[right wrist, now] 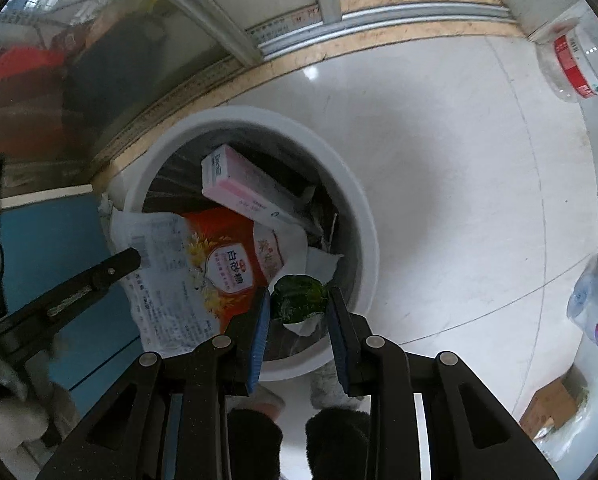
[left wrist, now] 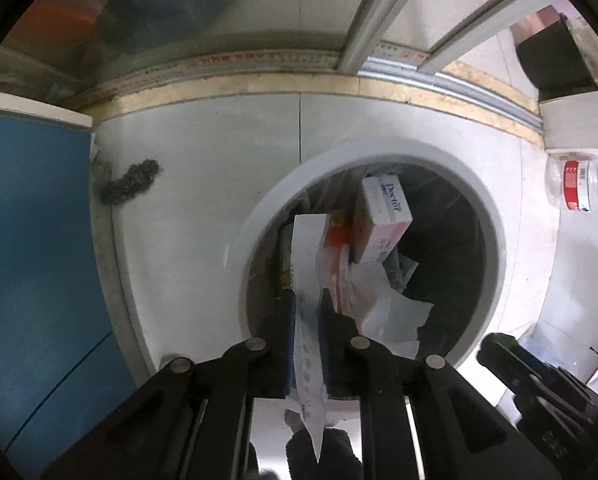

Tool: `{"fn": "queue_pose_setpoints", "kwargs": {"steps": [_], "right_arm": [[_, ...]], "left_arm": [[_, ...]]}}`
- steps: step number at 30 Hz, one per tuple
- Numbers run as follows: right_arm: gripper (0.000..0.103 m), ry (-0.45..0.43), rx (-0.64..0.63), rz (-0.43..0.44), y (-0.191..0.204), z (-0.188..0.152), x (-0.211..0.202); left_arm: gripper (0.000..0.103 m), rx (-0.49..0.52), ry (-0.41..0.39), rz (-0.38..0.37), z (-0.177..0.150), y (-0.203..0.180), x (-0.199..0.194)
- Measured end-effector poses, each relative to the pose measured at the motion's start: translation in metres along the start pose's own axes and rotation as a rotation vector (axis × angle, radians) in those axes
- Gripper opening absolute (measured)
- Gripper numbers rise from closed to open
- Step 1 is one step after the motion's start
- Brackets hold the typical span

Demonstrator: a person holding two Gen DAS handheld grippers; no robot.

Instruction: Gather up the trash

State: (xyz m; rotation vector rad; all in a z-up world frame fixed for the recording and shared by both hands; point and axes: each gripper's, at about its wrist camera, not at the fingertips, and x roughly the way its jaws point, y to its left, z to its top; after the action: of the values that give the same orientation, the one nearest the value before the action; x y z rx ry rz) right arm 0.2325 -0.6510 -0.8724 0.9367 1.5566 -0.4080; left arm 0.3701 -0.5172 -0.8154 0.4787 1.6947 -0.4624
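A round white trash bin [left wrist: 495, 216] [right wrist: 363, 216] stands on the tiled floor below both grippers. It holds a pink and white box [left wrist: 383, 216] [right wrist: 243, 192], crumpled white paper [left wrist: 383, 304] and other litter. My left gripper [left wrist: 307, 300] is shut on an empty orange and white sugar bag [left wrist: 307, 264] [right wrist: 195, 276], held over the bin's near rim. My right gripper [right wrist: 299, 294] holds a dark green crumpled wrapper [right wrist: 299, 296] between its fingertips above the bin's edge.
A clear plastic bottle with a red label [left wrist: 579, 188] [right wrist: 575, 64] lies on the floor to the right. A grey wad [left wrist: 129, 184] lies left of the bin. A blue cabinet [left wrist: 35, 260] stands at left. A sliding door track [left wrist: 339, 80] runs behind. Another bottle [right wrist: 595, 312] and a cardboard box [right wrist: 551, 404] lie right.
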Motion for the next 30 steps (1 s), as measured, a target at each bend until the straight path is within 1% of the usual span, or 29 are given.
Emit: {"fn": "queue_pose_setpoints", "kwargs": {"steps": [1,2,3,4,5,6,7,8,10,12,13,15,16,20,21,22,24,25,27,30], "right_arm": [[0.046,0.0,-0.002,0.002,0.0,0.0,-0.001],[0.054,-0.005,-0.003,0.007,0.0,-0.001,-0.003],[0.069,-0.017,-0.004,0.009,0.001,-0.003,-0.007],[0.077,-0.026,-0.008,0.007,0.001,-0.004,-0.011],[0.079,-0.041,-0.02,-0.002,0.003,-0.008,-0.018],[0.083,-0.048,-0.03,-0.015,0.004,-0.013,-0.023],[0.089,-0.053,-0.035,-0.023,0.005,-0.015,-0.028],[0.092,-0.067,-0.04,-0.032,0.005,-0.019,-0.036],[0.103,-0.094,-0.051,-0.051,0.007,-0.029,-0.055],[0.103,-0.131,-0.065,-0.071,0.01,-0.039,-0.077],[0.103,-0.158,-0.077,-0.079,0.013,-0.047,-0.095],[0.103,-0.202,-0.101,-0.091,0.019,-0.06,-0.126],[0.103,-0.217,-0.109,-0.096,0.021,-0.064,-0.138],[0.103,-0.312,-0.14,-0.115,0.034,-0.104,-0.216],[0.103,-0.328,-0.144,-0.119,0.036,-0.111,-0.23],[0.103,-0.363,-0.15,-0.125,0.04,-0.126,-0.257],[0.103,-0.413,-0.16,-0.127,0.045,-0.153,-0.295],[0.103,-0.427,-0.163,-0.126,0.047,-0.162,-0.308],[0.103,-0.466,-0.17,-0.12,0.051,-0.19,-0.345],[0.103,-0.52,-0.17,-0.1,0.058,-0.241,-0.405]], "left_arm": [[0.034,0.0,-0.01,0.002,-0.001,0.003,-0.003],[0.05,0.0,-0.026,0.002,-0.003,0.005,-0.005],[0.084,-0.003,-0.052,0.012,-0.006,0.008,-0.015],[0.096,-0.005,-0.079,0.02,-0.008,0.01,-0.021],[0.096,-0.004,-0.108,0.027,-0.012,0.013,-0.031],[0.096,-0.004,-0.122,0.038,-0.017,0.015,-0.04],[0.096,-0.006,-0.129,0.042,-0.021,0.017,-0.046],[0.097,-0.009,-0.14,0.048,-0.026,0.019,-0.055],[0.099,0.002,-0.172,0.092,-0.039,0.018,-0.077],[0.1,0.014,-0.217,0.122,-0.053,0.017,-0.103],[0.101,0.021,-0.245,0.133,-0.063,0.015,-0.121],[0.101,0.022,-0.276,0.141,-0.076,0.013,-0.146],[0.101,0.019,-0.296,0.144,-0.087,0.011,-0.166],[0.101,0.012,-0.349,0.13,-0.122,0.005,-0.227],[0.101,0.011,-0.36,0.122,-0.131,0.004,-0.242],[0.101,0.012,-0.372,0.115,-0.141,0.003,-0.258],[0.101,0.013,-0.393,0.096,-0.163,0.001,-0.291],[0.101,0.015,-0.402,0.087,-0.171,0.0,-0.301],[0.101,0.026,-0.431,0.073,-0.197,0.0,-0.338],[0.101,0.036,-0.469,0.045,-0.233,0.001,-0.382]]}}
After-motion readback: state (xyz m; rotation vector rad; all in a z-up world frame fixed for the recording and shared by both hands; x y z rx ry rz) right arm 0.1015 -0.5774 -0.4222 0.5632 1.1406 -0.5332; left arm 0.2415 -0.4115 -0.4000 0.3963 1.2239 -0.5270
